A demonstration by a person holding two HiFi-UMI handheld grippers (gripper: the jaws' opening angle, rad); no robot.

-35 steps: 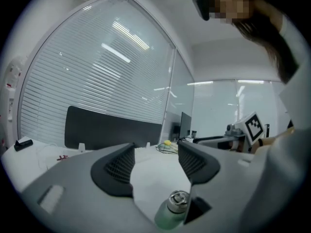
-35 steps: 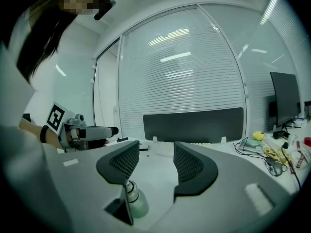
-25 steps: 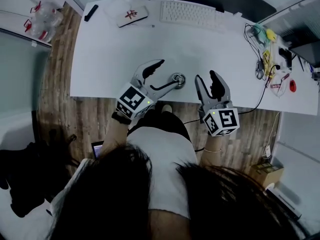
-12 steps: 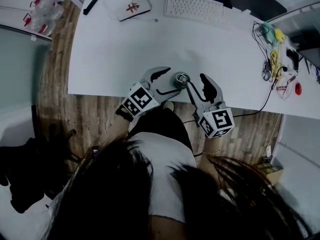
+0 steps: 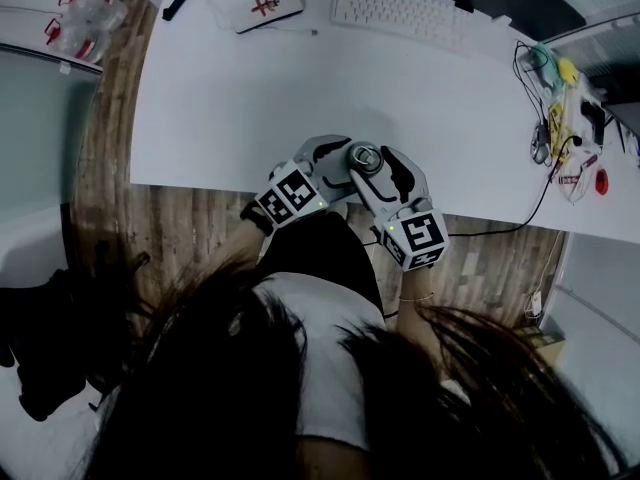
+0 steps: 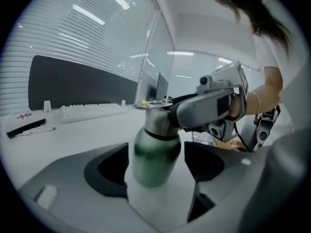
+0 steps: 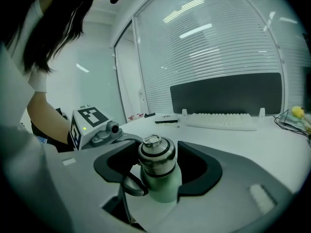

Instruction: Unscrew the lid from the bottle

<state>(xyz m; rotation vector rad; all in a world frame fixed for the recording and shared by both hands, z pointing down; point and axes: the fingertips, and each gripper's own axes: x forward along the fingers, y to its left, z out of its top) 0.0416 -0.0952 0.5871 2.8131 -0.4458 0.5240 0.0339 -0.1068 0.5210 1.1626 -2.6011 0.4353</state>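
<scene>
A green bottle (image 6: 154, 155) with a steel lid (image 7: 155, 153) stands upright near the front edge of the white desk (image 5: 230, 108); from above I see its lid (image 5: 365, 157). My left gripper (image 5: 349, 164) reaches in from the left and straddles the bottle's body, its jaws wide, with a thin gap on each side. My right gripper (image 5: 376, 169) comes from the right at lid height. Its jaws are opening, with the lid and neck between them and the pads not pressing. The ring on top of the lid (image 7: 151, 141) stays uncovered.
A white keyboard (image 5: 400, 13) and a white case with a red mark (image 5: 265, 8) lie at the desk's far edge, with a black stick (image 5: 180, 1) beside them. Cables and small items (image 5: 560, 98) crowd the right end. The bottle stands close to the desk's front edge.
The right gripper has swung left from beside the bottle until it straddles the lid. The left gripper has pushed further round the bottle. Both cubes now sit closer together.
</scene>
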